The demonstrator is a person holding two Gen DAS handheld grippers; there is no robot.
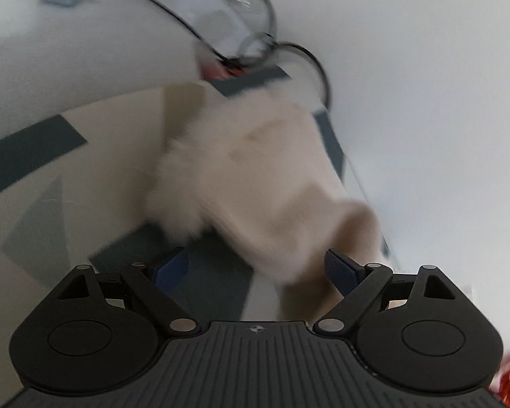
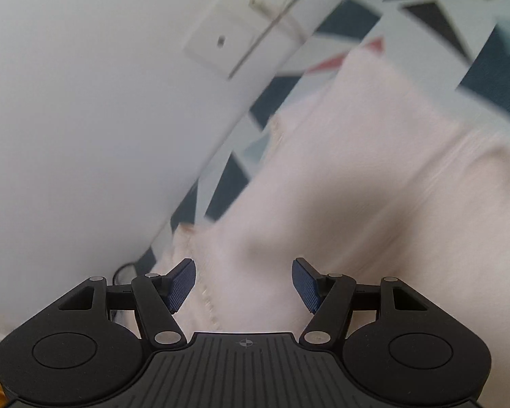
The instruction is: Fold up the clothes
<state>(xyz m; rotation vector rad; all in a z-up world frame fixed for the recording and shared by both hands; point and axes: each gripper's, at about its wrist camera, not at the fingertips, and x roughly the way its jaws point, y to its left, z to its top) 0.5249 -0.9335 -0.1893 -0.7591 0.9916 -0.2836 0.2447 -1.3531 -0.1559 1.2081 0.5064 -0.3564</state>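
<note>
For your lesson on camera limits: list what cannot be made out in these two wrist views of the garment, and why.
- Left wrist view: motion blur smears the garment, so its type and folds are unclear.
- Left wrist view: the cables on the wall are blurred; their ends are cut off.
- Right wrist view: the garment runs past the right edge; its extent is unknown.
- Right wrist view: the socket detail is blurred.

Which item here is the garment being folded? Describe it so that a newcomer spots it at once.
Find the patterned cloth with dark blue and grey shapes. On it lies the garment, a fuzzy cream heap in front of both open grippers. It is the only plain, pale, soft thing there, unlike the black cable beyond.
</note>
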